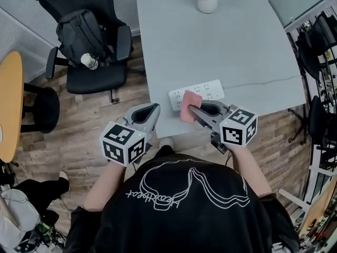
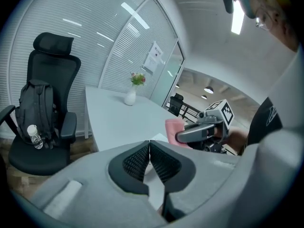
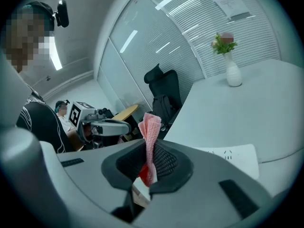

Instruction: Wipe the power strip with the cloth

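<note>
A white power strip (image 1: 197, 93) lies near the front edge of the pale grey table (image 1: 221, 46). My right gripper (image 1: 192, 110) is shut on a pink cloth (image 1: 189, 106), which hangs over the strip's left part; in the right gripper view the folded cloth (image 3: 151, 136) stands upright between the jaws, with the power strip (image 3: 232, 156) just beyond. My left gripper (image 1: 154, 109) is shut and holds nothing, off the table's front edge to the left of the strip. In the left gripper view its gripper (image 2: 149, 158) shows jaws together, and the pink cloth (image 2: 174, 126) is seen ahead.
A white vase with flowers (image 1: 208, 0) stands at the table's far end. A black office chair (image 1: 89, 46) carrying a backpack and a bottle (image 1: 89, 61) sits left of the table. A round wooden table (image 1: 9, 104) is at far left.
</note>
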Motion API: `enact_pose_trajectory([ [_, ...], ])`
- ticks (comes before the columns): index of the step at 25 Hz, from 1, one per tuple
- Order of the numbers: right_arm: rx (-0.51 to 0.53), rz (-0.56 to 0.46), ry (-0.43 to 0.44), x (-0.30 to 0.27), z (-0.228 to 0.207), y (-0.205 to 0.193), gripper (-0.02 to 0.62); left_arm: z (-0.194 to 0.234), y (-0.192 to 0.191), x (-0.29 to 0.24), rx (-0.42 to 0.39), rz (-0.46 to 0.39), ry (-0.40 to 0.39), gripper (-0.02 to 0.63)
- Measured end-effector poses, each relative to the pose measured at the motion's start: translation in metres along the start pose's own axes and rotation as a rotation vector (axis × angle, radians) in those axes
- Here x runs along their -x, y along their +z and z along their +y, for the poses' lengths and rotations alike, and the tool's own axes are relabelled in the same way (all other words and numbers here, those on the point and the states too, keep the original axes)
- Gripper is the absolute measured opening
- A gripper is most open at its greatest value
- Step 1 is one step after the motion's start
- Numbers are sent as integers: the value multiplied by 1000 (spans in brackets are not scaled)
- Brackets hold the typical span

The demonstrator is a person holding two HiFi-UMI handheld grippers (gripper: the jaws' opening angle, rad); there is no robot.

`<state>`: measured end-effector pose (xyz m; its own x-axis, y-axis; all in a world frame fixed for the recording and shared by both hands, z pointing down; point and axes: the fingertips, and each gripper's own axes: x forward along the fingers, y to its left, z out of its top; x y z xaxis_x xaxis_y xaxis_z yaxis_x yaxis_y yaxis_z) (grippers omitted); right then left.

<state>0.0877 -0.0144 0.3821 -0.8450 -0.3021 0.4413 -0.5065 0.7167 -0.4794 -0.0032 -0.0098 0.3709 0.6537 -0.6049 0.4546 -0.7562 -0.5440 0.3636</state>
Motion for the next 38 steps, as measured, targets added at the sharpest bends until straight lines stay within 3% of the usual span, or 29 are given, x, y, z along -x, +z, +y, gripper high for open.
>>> enact_pose_trajectory([
  [10,-16,181,8,-58,-26,-13,38,48,-9,-17,68,33,9,12],
  [25,-9,392,-48,-81,-47,-48,38,64,-29,-14,124,58,40,12],
  [38,-14,483,-102,-85,-62,-62,40,71,-37,-8,155,67,54,12],
])
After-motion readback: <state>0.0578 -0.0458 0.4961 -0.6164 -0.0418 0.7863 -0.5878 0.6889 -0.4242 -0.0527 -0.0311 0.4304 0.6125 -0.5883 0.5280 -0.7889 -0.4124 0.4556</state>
